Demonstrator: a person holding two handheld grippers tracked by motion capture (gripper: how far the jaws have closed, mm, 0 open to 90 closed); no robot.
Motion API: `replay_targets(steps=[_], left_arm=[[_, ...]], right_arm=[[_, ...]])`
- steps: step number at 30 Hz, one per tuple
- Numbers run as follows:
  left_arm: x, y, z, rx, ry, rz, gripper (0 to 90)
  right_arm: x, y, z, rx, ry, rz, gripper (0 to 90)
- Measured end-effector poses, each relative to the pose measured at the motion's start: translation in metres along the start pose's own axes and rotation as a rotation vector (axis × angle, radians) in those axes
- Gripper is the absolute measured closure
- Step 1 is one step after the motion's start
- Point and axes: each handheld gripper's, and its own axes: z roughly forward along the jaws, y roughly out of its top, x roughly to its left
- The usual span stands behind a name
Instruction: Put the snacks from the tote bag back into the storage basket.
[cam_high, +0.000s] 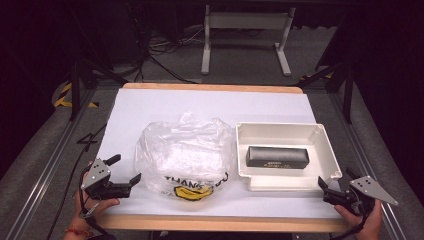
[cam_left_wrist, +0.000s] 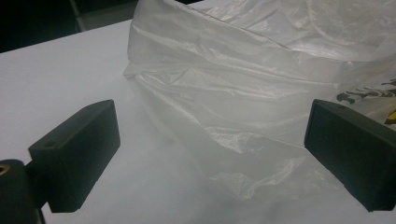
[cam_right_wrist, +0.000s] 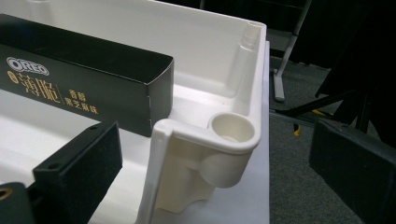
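Note:
A crumpled clear plastic bag (cam_high: 182, 152) with a yellow face and black lettering lies in the middle of the white table. My left gripper (cam_high: 125, 169) rests at its left, open. In the left gripper view the bag (cam_left_wrist: 243, 93) bulges between and beyond the spread jaws of the left gripper (cam_left_wrist: 212, 154), untouched by the pads. A white plastic bin (cam_high: 280, 129) at the right holds a black Oreo box (cam_high: 276, 157) lying flat. My right gripper (cam_high: 336, 177) sits open at the bin's near right corner. In the right gripper view that corner post of the bin (cam_right_wrist: 205, 37) stands between the right gripper (cam_right_wrist: 217, 172) jaws, with the box (cam_right_wrist: 84, 79) behind.
A white sheet (cam_high: 200, 105) covers the table, with a wooden edge along the front. Grey floor lies past the right edge (cam_right_wrist: 289, 177). A metal stand (cam_high: 245, 30) and cables sit on the floor behind the table.

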Motion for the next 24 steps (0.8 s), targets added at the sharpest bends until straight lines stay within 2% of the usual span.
replay_targets(steps=[3,7,12,14,24], left_arm=[[0.0002,-0.0004,0.0001,0.001,-0.001,0.002,4.3],[0.0012,0.0001,-0.0002,-0.011,-0.003,-0.003,4.3],[0.0012,0.0006,0.001,-0.017,-0.003,-0.001,4.1],[0.0016,0.0007,0.0012,-0.015,0.002,-0.004,4.1],[0.0015,0.0038,0.0037,-0.013,0.007,0.003,4.1]], right_arm=[[-0.0002,0.0,-0.0008,0.005,-0.011,0.002,3.4],[0.0014,-0.0001,-0.0019,0.004,-0.003,-0.007,3.4],[0.0046,0.0015,-0.0033,0.017,-0.029,-0.024,3.6],[0.0053,0.0019,-0.0028,0.013,-0.013,-0.021,3.7],[0.0041,-0.0005,-0.0034,0.019,-0.011,-0.027,3.7]])
